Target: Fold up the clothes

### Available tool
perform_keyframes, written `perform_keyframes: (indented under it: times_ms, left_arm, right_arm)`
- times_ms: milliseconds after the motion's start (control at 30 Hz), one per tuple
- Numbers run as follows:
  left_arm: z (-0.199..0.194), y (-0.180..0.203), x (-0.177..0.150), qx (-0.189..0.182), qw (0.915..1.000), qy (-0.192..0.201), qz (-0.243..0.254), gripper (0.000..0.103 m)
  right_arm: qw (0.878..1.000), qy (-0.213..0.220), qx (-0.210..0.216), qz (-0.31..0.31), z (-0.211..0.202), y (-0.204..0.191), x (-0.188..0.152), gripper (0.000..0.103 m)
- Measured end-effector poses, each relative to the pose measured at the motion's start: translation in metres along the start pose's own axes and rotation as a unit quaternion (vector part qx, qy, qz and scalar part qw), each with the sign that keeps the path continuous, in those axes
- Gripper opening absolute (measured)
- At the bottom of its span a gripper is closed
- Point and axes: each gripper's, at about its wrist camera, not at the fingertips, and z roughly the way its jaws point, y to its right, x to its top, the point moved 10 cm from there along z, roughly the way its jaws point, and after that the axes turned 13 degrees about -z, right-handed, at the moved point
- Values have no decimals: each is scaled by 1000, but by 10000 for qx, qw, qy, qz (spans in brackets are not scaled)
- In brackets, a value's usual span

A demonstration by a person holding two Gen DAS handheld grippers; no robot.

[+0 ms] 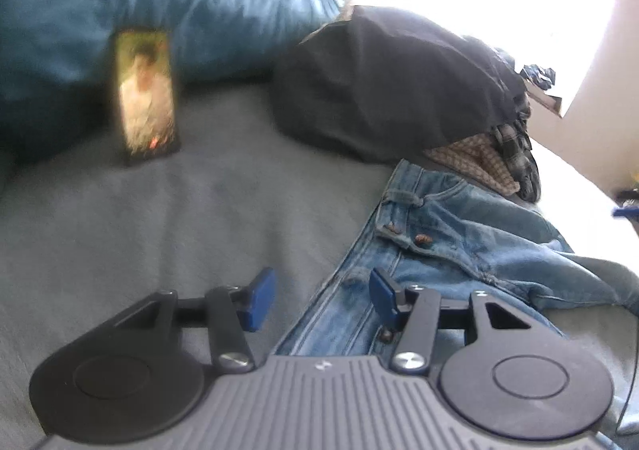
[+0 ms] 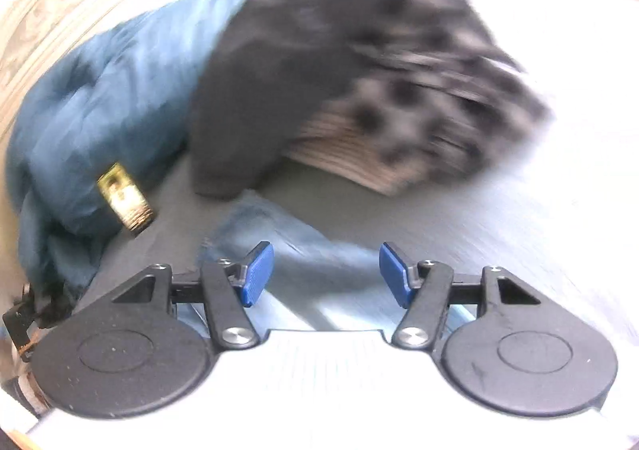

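A pair of light blue jeans (image 1: pixel 451 246) lies crumpled on the grey bed cover (image 1: pixel 179 234), waistband and buttons facing the left wrist camera. My left gripper (image 1: pixel 321 300) is open just above the jeans' left edge, with nothing between its blue pads. In the blurred right wrist view the jeans (image 2: pixel 315 262) lie right under my right gripper (image 2: pixel 325 274), which is open and holds nothing. Behind the jeans sits a pile of clothes: a dark garment (image 1: pixel 391 82) over checked and plaid pieces (image 1: pixel 491 162).
A phone (image 1: pixel 145 94) with a lit screen leans against a blue puffy quilt (image 1: pixel 167 6) at the back left. Bright window light fills the upper right. The pile of clothes (image 2: pixel 359 70) and the quilt (image 2: pixel 108 90) also show in the right wrist view.
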Motion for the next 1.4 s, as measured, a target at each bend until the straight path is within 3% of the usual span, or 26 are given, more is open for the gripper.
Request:
perform_keyframes:
  times_ms: [133,267,367,467,600,667,800,900,967,1067,1133,1233,1333,1400]
  left_arm:
    - [18,52,18,-224,9976,-89,647,54]
    - [53,107,25,-446,9925,-221,1120,55]
    - [82,141,28,-520,9886,-284,1385,55]
    - [107,159,32,-508,9892,-262,1350,55]
    - [134,169,30,-380,9915,-244,1218,55]
    - [144,169,24,-254,9931,-235,1120,55]
    - [143,175,7,-335,9933,-276,1069,55]
    - [128,197,-11,-661,9861,-257,1504,57]
    - [122,215,-25,-877,9762,-451,1933,66]
    - [113,242,-47,-1198,9562,-739,2565,67]
    - [107,259,-62,-1407,9396,-929,2978,67]
    - [97,284,-84,-1714,9098,-1210,3582,67]
    - [88,307,-106,-1975,8750,-1477,4165,67]
    - [86,316,-122,-2043,8573,-1512,4476,66]
  right_arm:
    - [9938,383,-364,981,-63,51,-60,59]
    - [9822,439,-684,1694,-105,94,-115,59]
    - [9845,412,-886,1458,-123,97,-127,58]
    - [9874,389,-1076,1093,-140,96,-133,58]
    - [9894,325,-1396,252,-148,87,-129,58]
    - [9865,311,-1597,181,-150,96,-129,58]
    - [9724,419,-2069,989,-159,142,-147,58]
    - [9452,783,-2379,2092,-179,189,-174,58]
    - [9135,1107,-2536,2984,-197,222,-199,58]
    - [8471,1661,-2631,4308,-224,265,-239,59]
    - [8128,1927,-2685,4798,-235,287,-257,58]
    - [7844,2167,-2698,5148,-243,312,-271,58]
    - [7669,2460,-2475,5385,-240,324,-272,58]
    - [7635,2575,-2369,5428,-238,325,-270,56]
